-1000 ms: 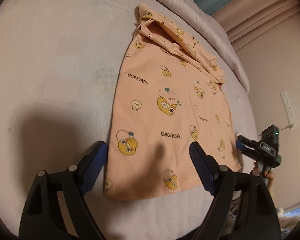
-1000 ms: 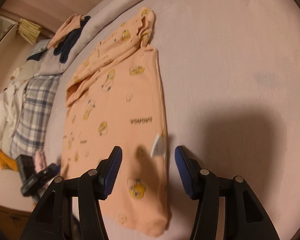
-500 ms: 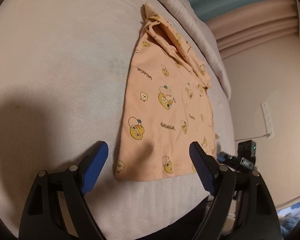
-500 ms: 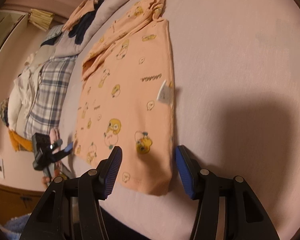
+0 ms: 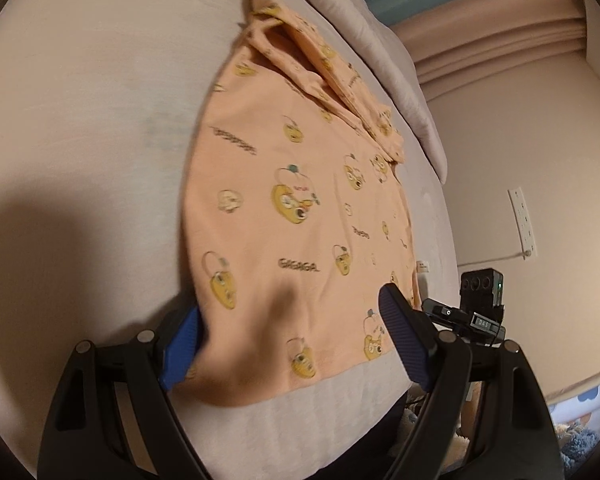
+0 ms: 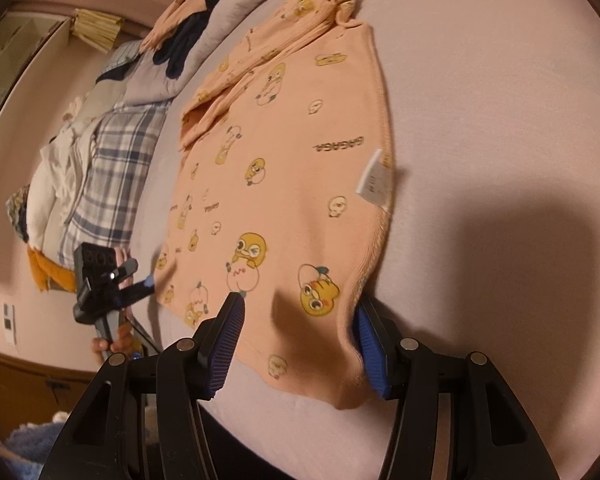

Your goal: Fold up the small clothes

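While the shirt [image 5: 300,208] lies flat on the bed [image 5: 80,120], both claws straddle its near hem corners, left claw [image 5: 288,344] and right claw [image 6: 298,344] released, nothing gripped; closing shallow could catch one layer only, or snag the bedsheet, skewing the fold.

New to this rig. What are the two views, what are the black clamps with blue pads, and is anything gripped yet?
No robot arm here: a person holds a handheld two-finger gripper in each hand, with a fisheye camera looking along each one's fingers. One view is from the left gripper, the other from the right gripper; each view also shows the other gripper off to the side. On the pale lilac bed sheet lies a peach child's garment with yellow cartoon prints, a sleeve folded across its far end. Both sets of jaws stand open, straddling the garment's near hem corners. Nothing is gripped yet. Other clothes lie beside it.
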{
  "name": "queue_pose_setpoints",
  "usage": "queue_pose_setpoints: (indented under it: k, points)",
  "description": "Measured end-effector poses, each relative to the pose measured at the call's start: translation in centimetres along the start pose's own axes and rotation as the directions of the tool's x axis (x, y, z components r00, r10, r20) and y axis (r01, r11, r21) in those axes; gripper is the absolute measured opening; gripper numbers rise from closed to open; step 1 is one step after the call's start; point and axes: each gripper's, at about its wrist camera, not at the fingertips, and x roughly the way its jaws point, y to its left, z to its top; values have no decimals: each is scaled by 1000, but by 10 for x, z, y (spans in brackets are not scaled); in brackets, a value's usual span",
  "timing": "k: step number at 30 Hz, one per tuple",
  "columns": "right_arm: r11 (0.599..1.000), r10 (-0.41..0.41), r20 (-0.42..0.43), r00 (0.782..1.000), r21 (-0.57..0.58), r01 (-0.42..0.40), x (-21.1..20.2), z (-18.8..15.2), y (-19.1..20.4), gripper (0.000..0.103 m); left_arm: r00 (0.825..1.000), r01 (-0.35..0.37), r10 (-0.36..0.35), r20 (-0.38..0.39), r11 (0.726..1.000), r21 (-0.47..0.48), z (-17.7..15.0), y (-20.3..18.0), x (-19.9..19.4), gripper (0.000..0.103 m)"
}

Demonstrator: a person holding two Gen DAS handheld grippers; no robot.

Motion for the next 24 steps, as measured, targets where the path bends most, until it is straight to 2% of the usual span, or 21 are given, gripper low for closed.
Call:
queue_pose_setpoints:
  k: [7,10,12,14,19,20,21,22,24]
  points:
    - [999,3,17,1000,-46,-2,11,4,9,55,999,-25,28,-36,996,82,3,-21,22,82]
    - [997,-15,20,1000,-79,17,10,2,13,55,996,-76,80,-28,991,113,0,-25,22,72]
    - [994,-42,26,999,-102,45,8,-1,15,48,994,-102,106,-20,987,127,-1,-27,21,64]
    - [995,-44,28,999,-93,46,6,-2,13,38,991,-129,131,-9,982,141,-4,-28,19,61]
    - [995,-51,48,998,-81,54,2,-8,11,21,975,-221,221,22,958,185,-9,-32,19,36]
    - [994,-51,46,998,-93,55,3,-9,15,17,969,-245,245,29,948,202,-10,-34,19,20]
    - [993,-53,45,998,-107,57,4,-10,18,15,965,-262,260,34,943,208,-10,-35,21,9]
    - [992,-54,45,998,-114,59,5,-10,21,15,957,-291,288,43,932,216,-10,-37,23,9]
    - [991,-43,55,998,-128,50,5,-9,27,13,954,-300,294,62,928,220,-10,-39,22,9]
